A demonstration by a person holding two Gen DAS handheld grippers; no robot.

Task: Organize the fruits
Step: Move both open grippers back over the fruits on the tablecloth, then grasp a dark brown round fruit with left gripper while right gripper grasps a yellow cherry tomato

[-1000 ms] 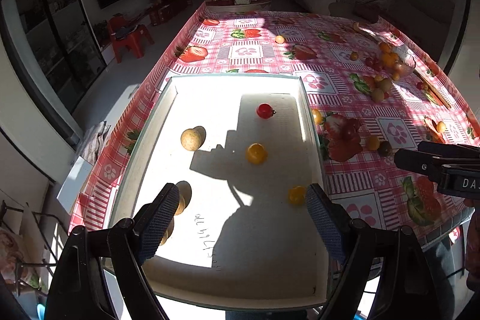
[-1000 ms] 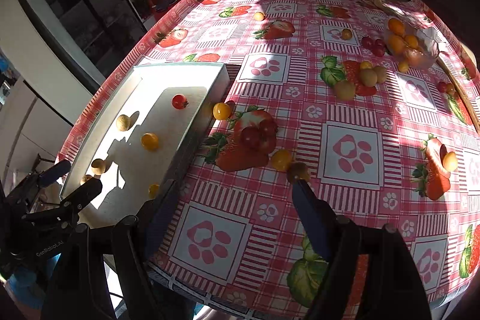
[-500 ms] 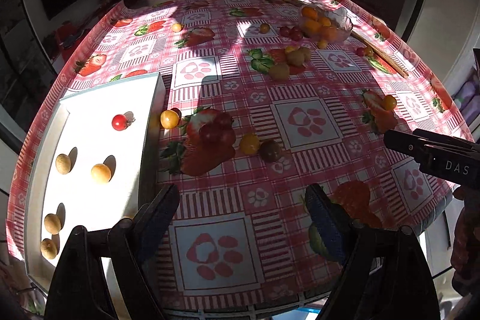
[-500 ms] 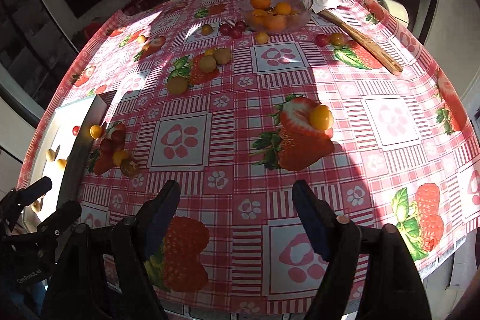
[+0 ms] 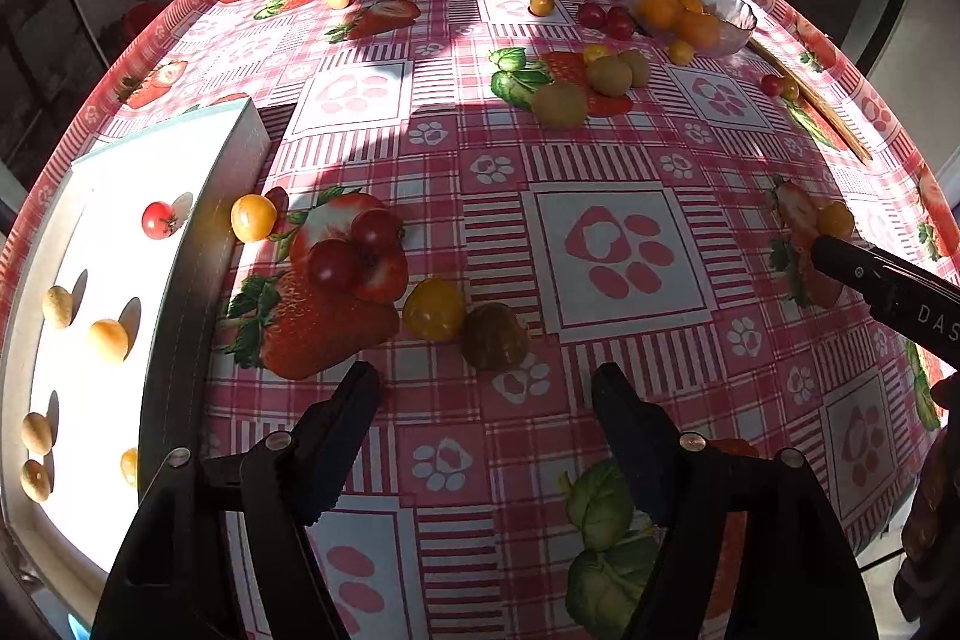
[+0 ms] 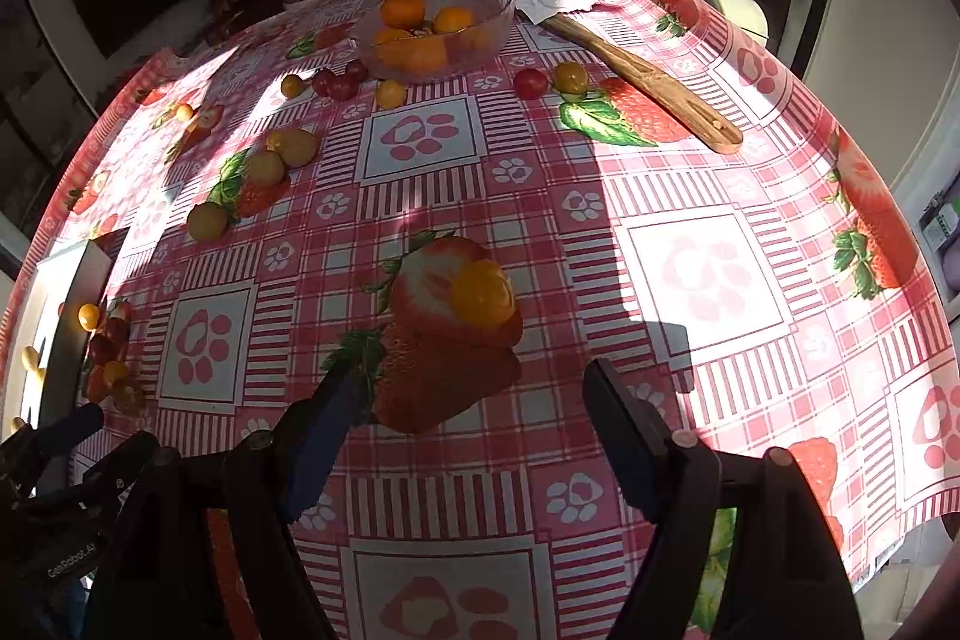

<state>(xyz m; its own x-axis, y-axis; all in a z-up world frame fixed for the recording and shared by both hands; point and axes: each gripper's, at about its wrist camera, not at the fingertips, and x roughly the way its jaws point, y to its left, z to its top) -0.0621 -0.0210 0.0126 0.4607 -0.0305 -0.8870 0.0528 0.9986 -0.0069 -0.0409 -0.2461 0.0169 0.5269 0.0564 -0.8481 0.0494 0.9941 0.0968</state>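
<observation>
White tray (image 5: 198,232) at far left of table, holding 1 red cherry tomato (image 5: 157,220) and several pale tan and yellow fruits. Just outside tray wall: yellow-orange tomato (image 5: 253,218). Right of it, 2 dark red tomatoes (image 5: 354,250) touching on a strawberry print. Next, yellow tomato (image 5: 433,309) beside a dull green-brown fruit (image 5: 494,335), directly ahead of left gripper (image 5: 485,394); jaws spread, empty. Right gripper (image 6: 465,391) also spread, empty, above checked tablecloth (image 6: 708,274); glossy orange-yellow tomato (image 6: 482,293) sits just ahead of it. Glass bowl (image 6: 480,34) of oranges at far edge; wooden spoon (image 6: 645,79) to its right.
</observation>
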